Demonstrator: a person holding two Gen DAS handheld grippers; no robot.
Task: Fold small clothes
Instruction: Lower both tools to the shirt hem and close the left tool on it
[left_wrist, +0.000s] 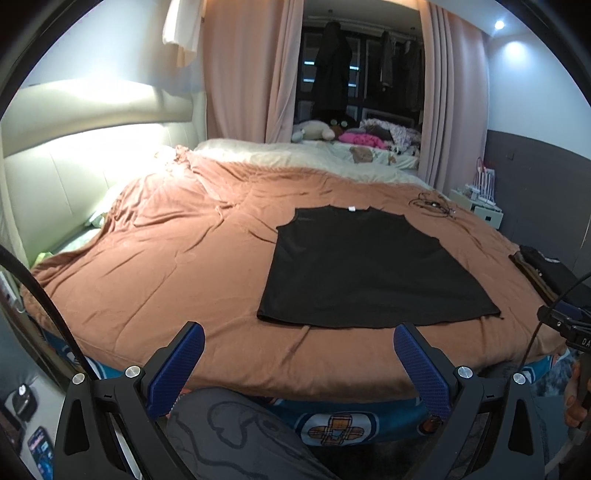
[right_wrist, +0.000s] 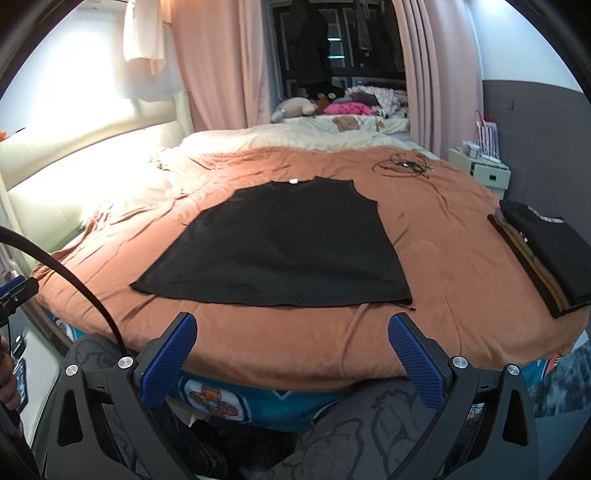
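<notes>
- A black sleeveless top (left_wrist: 365, 266) lies spread flat on a rust-brown bedspread (left_wrist: 177, 266); its neck, with a small white label, points toward the far side of the bed, and its hem lies toward the near edge.
- The left gripper (left_wrist: 298, 338) hovers at the near edge of the bed, just short of the hem; its two blue-padded fingers (left_wrist: 184, 363) stand wide apart and hold nothing.
- The right gripper (right_wrist: 291, 330) hovers likewise before the hem — jaws spread wide, nothing between them, not touching the cloth.
- In the right wrist view a stack of folded clothes (right_wrist: 543, 251), black on top, sits at the right edge of the bed, well apart from the top.
- A tangle of thin dark cable (right_wrist: 402, 164) lies on the bedspread beyond the top, toward the far right.
- Pink curtains (left_wrist: 240, 74) hang behind the bed; between them is a second bed surface with soft toys and a bright pink heap (left_wrist: 360, 138).
- A person's knee in grey patterned trousers (left_wrist: 236, 435) shows below the left gripper — close against the side of the bed.
</notes>
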